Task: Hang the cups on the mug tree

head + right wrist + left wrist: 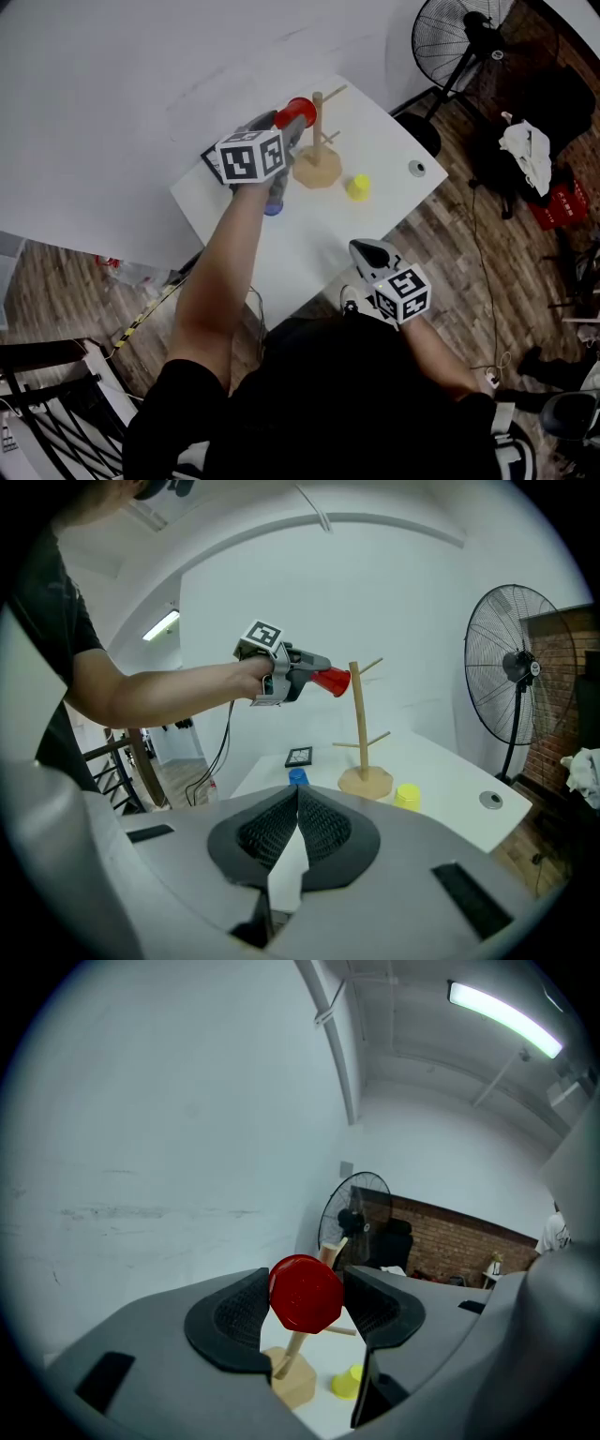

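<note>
Red plastic cup on its side in mid-air, gripped by left gripper right by top of upright wooden mug tree w/ bare pegs, on white tabletop; small yellow cup upside down just beside base, blue cup near opp. side.

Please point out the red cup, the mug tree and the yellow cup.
red cup (305, 1293): left gripper view, its flat face.
mug tree (358, 726): right gripper view, its upright post.
yellow cup (357, 187): head view, its middle.
</note>
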### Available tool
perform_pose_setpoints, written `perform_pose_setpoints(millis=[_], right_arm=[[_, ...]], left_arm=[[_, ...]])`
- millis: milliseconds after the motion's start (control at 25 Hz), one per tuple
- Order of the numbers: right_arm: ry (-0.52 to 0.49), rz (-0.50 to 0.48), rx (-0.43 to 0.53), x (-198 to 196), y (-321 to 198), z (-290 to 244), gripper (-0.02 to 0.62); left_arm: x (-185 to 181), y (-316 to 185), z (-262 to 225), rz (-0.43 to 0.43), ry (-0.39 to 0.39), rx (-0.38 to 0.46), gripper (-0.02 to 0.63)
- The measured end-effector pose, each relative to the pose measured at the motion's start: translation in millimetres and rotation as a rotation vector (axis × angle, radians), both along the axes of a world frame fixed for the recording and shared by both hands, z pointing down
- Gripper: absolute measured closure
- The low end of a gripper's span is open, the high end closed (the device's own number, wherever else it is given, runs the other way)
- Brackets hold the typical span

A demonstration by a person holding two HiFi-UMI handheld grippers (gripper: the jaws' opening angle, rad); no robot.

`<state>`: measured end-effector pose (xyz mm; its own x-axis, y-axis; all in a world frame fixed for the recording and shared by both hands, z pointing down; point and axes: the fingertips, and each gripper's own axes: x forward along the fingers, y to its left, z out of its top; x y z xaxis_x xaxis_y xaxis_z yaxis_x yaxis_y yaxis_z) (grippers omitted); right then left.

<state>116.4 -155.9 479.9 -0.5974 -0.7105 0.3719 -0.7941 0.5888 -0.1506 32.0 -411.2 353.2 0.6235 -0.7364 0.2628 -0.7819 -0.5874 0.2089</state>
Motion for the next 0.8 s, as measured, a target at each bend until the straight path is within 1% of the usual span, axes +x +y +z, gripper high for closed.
perform_pose_setpoints(millis=[360,480,560,680,720,800], right_arm=[[0.005,-0.024,-0.003,-11.4,-1.9,1.8,0.589],[0.004,-0.035,-0.001,-15.9,-4.8,2.2,0.589],[0.003,-0.044,0.000,-18.3,-6.3,2.5,0.589],[0.002,-0.053,-0.003,-20.3,-8.0,2.4,0.589],[0.001,-0.056,-0.005,-21.2,-8.7,2.7,0.589],[0.002,-0.066,-0.006,-24.0,-10.7,3.2,0.589]], left_arm=[[-10.5,8.1,-4.4,0.007,-0.007,0.023,0.345],[-18.9,10.9,-12.4,-0.010,-0.011,0.069,0.346],[-27.7,16.6,-20.2,-0.022,0.003,0.105,0.347],[-41.1,30.3,-24.2,-0.030,0.022,0.118,0.347],[-46.0,34.7,-21.9,-0.034,0.017,0.117,0.347],[-57.7,41.7,-10.9,-0.047,-0.022,0.115,0.347]])
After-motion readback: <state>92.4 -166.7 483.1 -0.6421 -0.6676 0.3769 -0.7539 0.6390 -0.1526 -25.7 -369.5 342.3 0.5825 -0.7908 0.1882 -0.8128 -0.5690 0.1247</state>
